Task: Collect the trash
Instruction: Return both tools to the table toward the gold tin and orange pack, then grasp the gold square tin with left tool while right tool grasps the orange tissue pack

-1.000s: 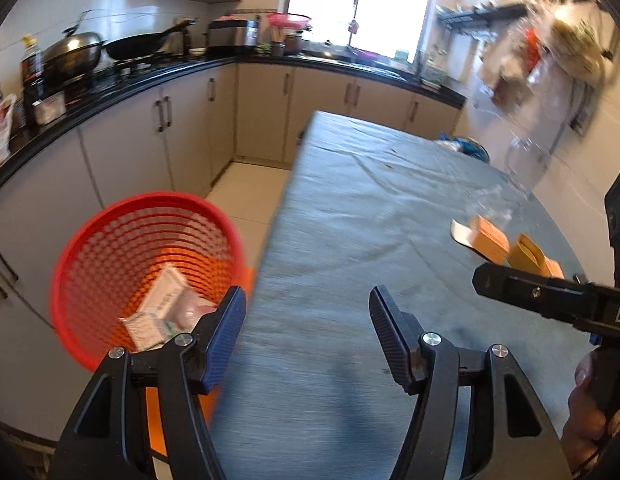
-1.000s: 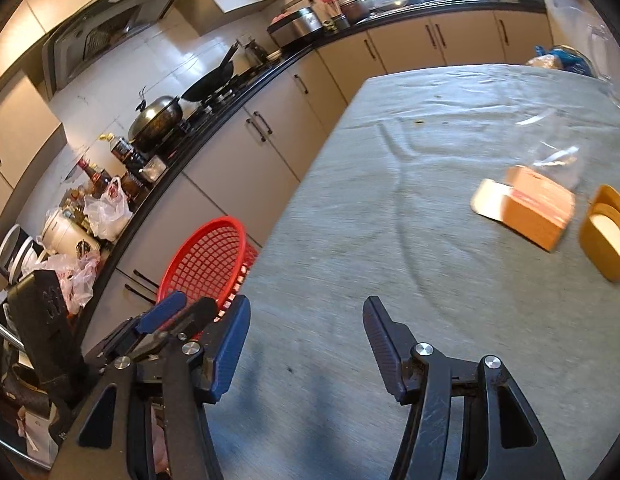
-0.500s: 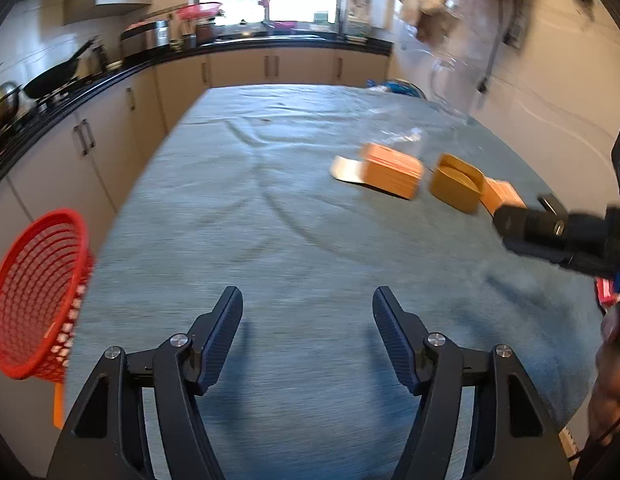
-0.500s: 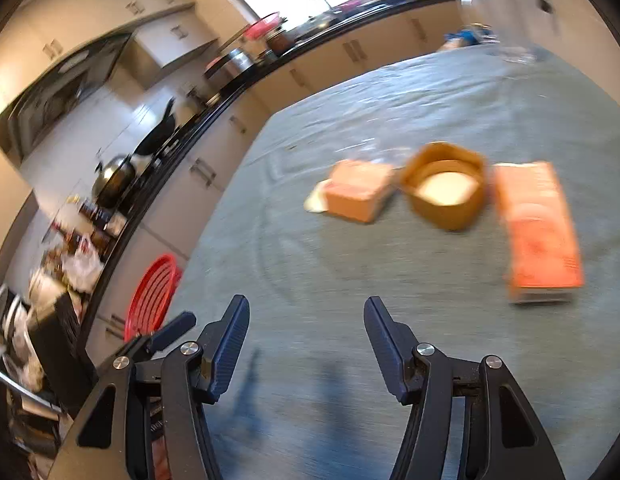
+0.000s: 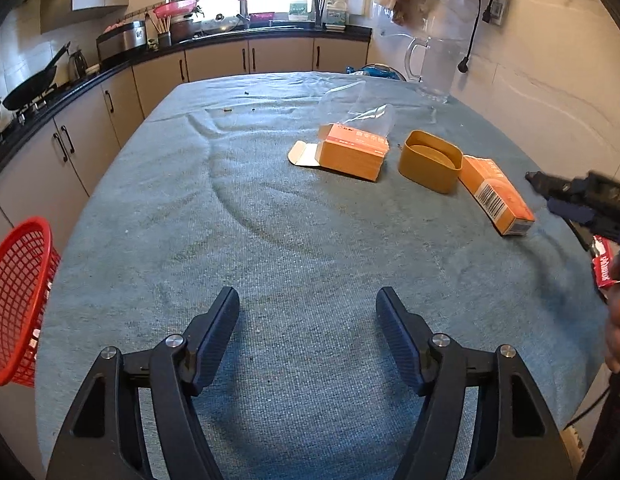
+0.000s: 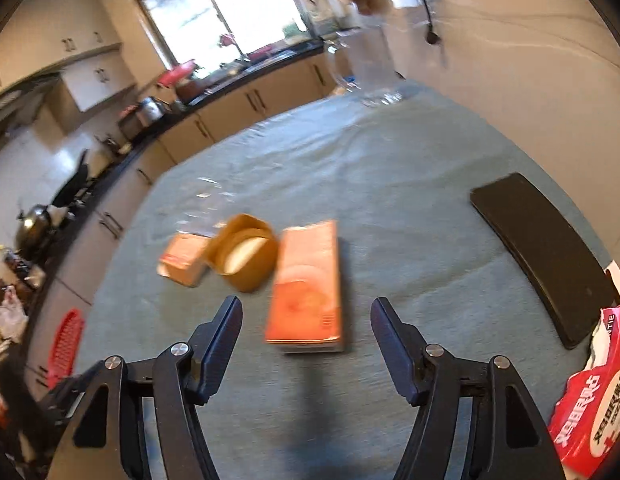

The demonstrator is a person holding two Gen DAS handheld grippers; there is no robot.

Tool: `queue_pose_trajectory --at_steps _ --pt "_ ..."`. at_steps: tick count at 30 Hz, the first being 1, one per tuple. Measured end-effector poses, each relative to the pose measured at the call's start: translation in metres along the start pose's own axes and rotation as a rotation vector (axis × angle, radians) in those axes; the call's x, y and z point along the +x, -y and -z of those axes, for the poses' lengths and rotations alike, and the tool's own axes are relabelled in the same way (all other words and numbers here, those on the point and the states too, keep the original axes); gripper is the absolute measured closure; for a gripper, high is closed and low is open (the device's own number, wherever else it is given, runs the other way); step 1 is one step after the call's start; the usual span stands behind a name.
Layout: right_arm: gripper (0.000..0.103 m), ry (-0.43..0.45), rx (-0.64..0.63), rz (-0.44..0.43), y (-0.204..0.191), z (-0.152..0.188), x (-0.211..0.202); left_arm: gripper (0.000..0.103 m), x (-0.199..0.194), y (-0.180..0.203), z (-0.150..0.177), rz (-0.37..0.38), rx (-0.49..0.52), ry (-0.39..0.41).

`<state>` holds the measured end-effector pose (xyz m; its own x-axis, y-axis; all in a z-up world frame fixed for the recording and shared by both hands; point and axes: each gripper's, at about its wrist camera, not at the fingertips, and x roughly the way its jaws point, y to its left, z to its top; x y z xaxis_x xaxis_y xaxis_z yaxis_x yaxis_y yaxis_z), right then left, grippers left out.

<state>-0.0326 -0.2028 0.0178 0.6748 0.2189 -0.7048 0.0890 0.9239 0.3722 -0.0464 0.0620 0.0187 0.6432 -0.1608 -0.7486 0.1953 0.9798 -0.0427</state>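
A long orange box (image 6: 306, 284) lies on the blue-grey tablecloth just ahead of my open right gripper (image 6: 306, 320); it also shows in the left wrist view (image 5: 496, 196). Beside it stand a tan round tub (image 5: 430, 160) and an opened orange carton (image 5: 352, 150) with a clear plastic bag (image 5: 358, 108) behind. My left gripper (image 5: 308, 312) is open and empty over bare cloth near the table's front. The red mesh basket (image 5: 16, 300) stands off the table's left edge. The right gripper shows at the right edge of the left wrist view (image 5: 570, 196).
A black flat pad (image 6: 542, 252) lies at the table's right side, and a red printed packet (image 6: 590, 412) at the near right edge. A glass jug (image 5: 434, 68) stands at the far right corner. Kitchen counters run along the left and back.
Both grippers swung right, away from the basket toward the table's middle. The right gripper closed in on the long orange box. Both stayed open.
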Motion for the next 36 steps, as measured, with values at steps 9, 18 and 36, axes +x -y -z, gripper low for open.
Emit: queue_pose_trajectory --at_steps 9,18,36 --pt "0.032 -0.057 -0.029 0.021 0.002 0.009 0.023 0.033 -0.001 -0.003 0.001 0.032 -0.005 0.001" --pt "0.031 -0.073 -0.155 0.123 -0.024 0.006 0.043 0.033 -0.002 -0.002 0.002 0.051 -0.002 -0.002" --pt "0.052 0.015 0.039 0.01 0.021 0.008 0.026 0.032 0.005 0.064 -0.057 0.128 0.118 -0.013"
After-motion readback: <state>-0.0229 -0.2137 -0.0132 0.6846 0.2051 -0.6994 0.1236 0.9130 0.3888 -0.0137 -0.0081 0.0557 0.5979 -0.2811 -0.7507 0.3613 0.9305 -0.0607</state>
